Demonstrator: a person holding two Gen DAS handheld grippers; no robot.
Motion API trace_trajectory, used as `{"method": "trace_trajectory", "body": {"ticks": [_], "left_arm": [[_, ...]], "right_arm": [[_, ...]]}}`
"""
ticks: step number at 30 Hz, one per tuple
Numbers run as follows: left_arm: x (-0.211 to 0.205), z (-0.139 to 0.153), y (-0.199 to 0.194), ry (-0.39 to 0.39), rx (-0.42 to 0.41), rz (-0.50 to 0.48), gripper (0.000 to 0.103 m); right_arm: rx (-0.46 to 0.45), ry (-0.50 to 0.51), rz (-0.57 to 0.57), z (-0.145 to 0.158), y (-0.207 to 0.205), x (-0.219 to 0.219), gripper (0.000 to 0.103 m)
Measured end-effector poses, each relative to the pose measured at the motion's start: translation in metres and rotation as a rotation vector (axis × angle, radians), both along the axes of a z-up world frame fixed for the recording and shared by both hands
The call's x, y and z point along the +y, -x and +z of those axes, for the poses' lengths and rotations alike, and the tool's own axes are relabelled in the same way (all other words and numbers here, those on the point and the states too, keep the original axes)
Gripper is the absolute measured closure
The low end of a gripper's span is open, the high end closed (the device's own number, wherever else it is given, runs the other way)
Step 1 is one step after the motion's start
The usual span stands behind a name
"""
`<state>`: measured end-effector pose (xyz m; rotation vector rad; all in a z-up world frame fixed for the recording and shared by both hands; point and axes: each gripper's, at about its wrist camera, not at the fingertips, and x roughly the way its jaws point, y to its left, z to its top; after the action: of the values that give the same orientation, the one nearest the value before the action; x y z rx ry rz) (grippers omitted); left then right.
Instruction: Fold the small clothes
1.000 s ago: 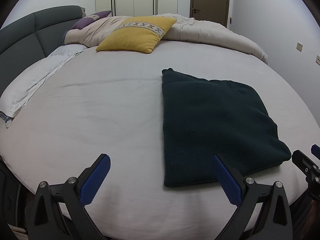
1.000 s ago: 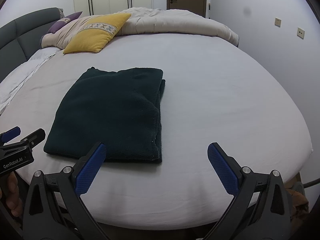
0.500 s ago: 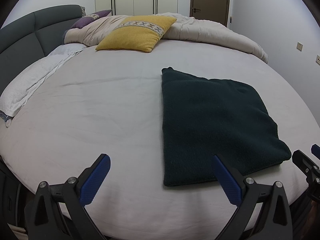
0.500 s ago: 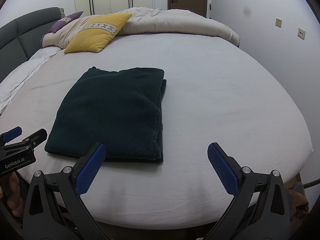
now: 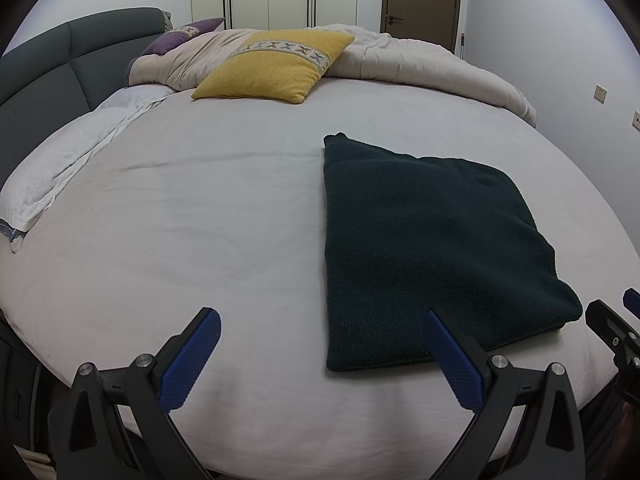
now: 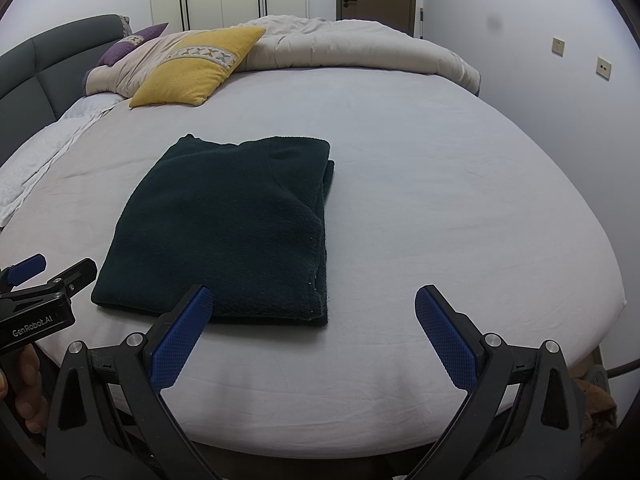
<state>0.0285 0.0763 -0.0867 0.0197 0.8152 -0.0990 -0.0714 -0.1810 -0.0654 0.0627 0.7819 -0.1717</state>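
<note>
**Operator:** Where is the garment and what condition is it in?

**Technician:** The garment (image 6: 224, 228) lies flat on the bed (image 6: 440, 208), near the front edge, as a dark green rectangle already folded. Stacked layers show along its right edge in the right wrist view. It sits well apart from the pillow (image 5: 272, 66) and the duvet (image 6: 352, 44).

**Operator:** Gripper status?

**Technician:** The left gripper (image 5: 320, 354) has its jaws spread wide and holds nothing; one pad overlaps the garment's near edge in its view, but contact cannot be confirmed. The right gripper (image 6: 310, 330) is likewise spread wide and empty, hovering at the front of the bed beside the garment's near right corner.

**Operator:** Handling properties?

**Technician:** Judged from the fuzzy, thick surface: soft, limp, light to moderate in weight, not fragile and not slippery. It will sag and the layers may slide apart if lifted by one point.

**Operator:** Recommended hold?

**Technician:** If another fold is wanted, pinch all layers at the two near corners, one gripper on each, and carry them together. Avoid taking the top layer only.
</note>
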Motion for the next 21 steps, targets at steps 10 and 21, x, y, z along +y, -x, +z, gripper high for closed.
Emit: {"method": "trace_trajectory", "body": {"ticks": [10, 21], "left_arm": [[0.0001, 0.0002, -0.0002, 0.000, 0.000, 0.000, 0.000], [0.0001, 0.0003, -0.0002, -0.001, 0.000, -0.001, 0.000]], "right_arm": [[0.001, 0.000, 0.002, 0.0011, 0.0005, 0.0025, 0.000], [0.002, -0.001, 0.003, 0.0019, 0.0007, 0.0042, 0.000]]}}
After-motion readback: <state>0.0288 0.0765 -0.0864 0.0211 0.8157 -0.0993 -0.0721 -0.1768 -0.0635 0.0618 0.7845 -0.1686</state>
